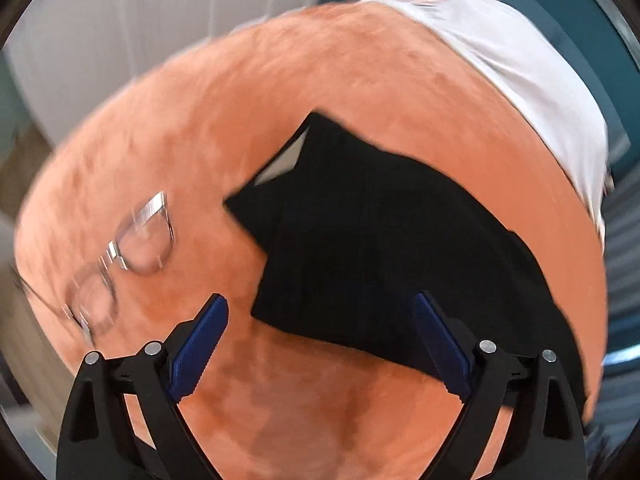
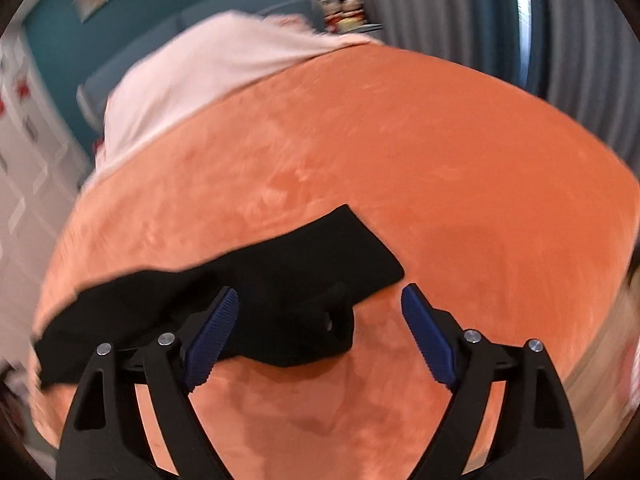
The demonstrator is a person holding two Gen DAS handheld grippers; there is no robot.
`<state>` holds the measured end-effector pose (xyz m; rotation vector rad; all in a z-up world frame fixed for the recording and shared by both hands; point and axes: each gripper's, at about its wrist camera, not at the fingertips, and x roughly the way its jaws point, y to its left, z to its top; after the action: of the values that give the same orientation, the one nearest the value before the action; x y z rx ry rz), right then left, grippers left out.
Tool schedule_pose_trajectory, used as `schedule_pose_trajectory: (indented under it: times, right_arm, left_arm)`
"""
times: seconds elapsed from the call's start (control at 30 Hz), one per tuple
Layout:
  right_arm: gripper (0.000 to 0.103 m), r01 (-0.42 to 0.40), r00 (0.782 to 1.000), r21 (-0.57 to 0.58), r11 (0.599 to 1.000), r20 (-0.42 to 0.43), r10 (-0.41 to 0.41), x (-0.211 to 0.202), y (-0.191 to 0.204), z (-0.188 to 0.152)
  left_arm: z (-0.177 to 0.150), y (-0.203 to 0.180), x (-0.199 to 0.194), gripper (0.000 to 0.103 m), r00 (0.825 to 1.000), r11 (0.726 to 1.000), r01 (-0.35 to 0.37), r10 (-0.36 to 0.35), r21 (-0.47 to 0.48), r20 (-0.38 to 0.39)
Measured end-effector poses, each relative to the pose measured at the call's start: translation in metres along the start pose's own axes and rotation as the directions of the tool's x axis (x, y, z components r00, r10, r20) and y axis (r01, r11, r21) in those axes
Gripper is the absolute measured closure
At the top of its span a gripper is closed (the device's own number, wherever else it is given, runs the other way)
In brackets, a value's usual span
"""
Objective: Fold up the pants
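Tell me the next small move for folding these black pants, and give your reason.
Probably bring the right gripper down onto the loose rumpled edge of the black pants and close on it. Both grippers are open and hold nothing; the left gripper hovers over the pants' near edge. The pants lie partly folded but uneven on the orange blanket, so that edge likely needs straightening first.
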<state>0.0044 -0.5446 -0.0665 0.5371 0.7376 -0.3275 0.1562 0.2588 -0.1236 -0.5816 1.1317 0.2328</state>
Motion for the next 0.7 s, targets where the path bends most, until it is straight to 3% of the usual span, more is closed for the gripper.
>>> schedule_pose_trajectory:
  times: [0.13, 0.23, 0.3, 0.33, 0.37, 0.6, 0.7]
  right_arm:
    - [0.021, -0.027, 0.998, 0.108, 0.994, -0.054, 0.033, 0.009, -0.020, 0.005]
    - [0.021, -0.027, 0.993, 0.154, 0.988, -0.107, 0.044, 0.023, -0.025, 0.005]
    - [0.021, -0.032, 0.992, 0.205, 0.978, -0.111, 0.056, 0.023, -0.031, 0.004]
    - [0.021, -0.036, 0.993, 0.218, 0.975, -0.100, 0.058, 0.021, -0.031, 0.003]
    - [0.021, -0.040, 0.994, 0.224, 0.974, -0.090, 0.062, 0.018, -0.032, 0.002]
    - [0.016, -0.012, 0.996, 0.180, 0.984, -0.088, 0.028, 0.005, -0.036, -0.018]
    - [0.016, 0.004, 0.991, 0.205, 0.979, -0.130, 0.023, 0.015, -0.042, -0.034]
  left_arm:
    - [-0.001, 0.004, 0.028, 0.012, 0.991, 0.982, 0.088, -0.103, -0.166, -0.083]
    - [-0.007, -0.010, 0.044, 0.014, 0.987, 0.980, 0.064, -0.090, -0.188, -0.130]
    - [-0.006, -0.018, 0.050, 0.037, 0.986, 0.982, 0.044, -0.072, -0.185, -0.147]
    - [-0.006, -0.024, 0.050, 0.068, 0.986, 0.988, 0.010, -0.035, -0.151, -0.162]
    - [-0.002, -0.028, 0.051, 0.084, 0.985, 0.994, -0.028, 0.009, -0.104, -0.175]
    - [0.031, -0.016, 0.006, 0.085, 0.990, 0.999, -0.038, 0.042, 0.034, -0.132]
    - [0.045, -0.010, 0.024, 0.075, 0.980, 0.981, -0.121, 0.142, 0.149, -0.142]
